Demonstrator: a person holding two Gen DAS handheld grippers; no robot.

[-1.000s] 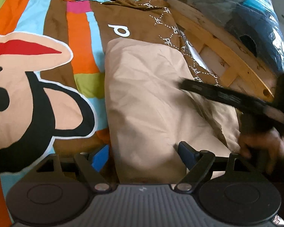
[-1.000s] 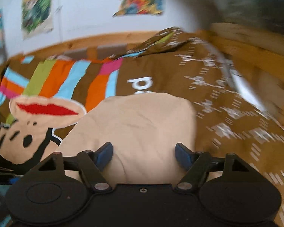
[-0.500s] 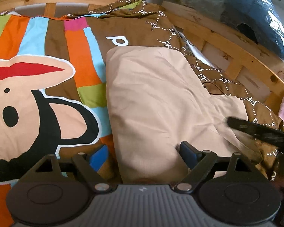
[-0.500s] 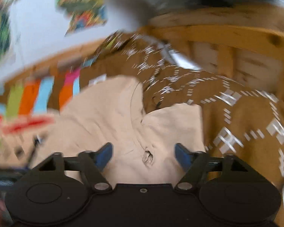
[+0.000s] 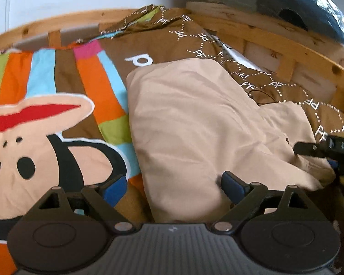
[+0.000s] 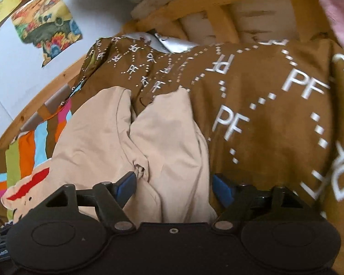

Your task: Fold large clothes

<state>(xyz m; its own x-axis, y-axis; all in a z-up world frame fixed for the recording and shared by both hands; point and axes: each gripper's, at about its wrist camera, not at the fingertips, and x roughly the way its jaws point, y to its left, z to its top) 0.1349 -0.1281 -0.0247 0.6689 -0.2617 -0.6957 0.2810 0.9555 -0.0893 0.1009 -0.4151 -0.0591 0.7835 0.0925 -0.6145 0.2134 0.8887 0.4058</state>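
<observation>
I am holding both hand-held grippers wide open and empty: left hand-held gripper [image 5: 173, 186], right hand-held gripper [image 6: 173, 183]. The beige garment [image 5: 195, 123] is lying rumpled on the cartoon bedspread [image 5: 57, 105]. It looks soft, light and floppy; I am judging its loose right-hand flap [image 6: 169, 133] the best hold.

beige garment [image 5: 195, 123] near edge hidden behind gripper body, right gripper [image 5: 328, 149] cropped

The right gripper [image 6: 173, 186] swung from over the middle of the beige garment [image 5: 195, 126] to its right edge, jaws now spread around a bunched fold. The left gripper [image 5: 174, 186] backed off slightly, tilting up.
</observation>
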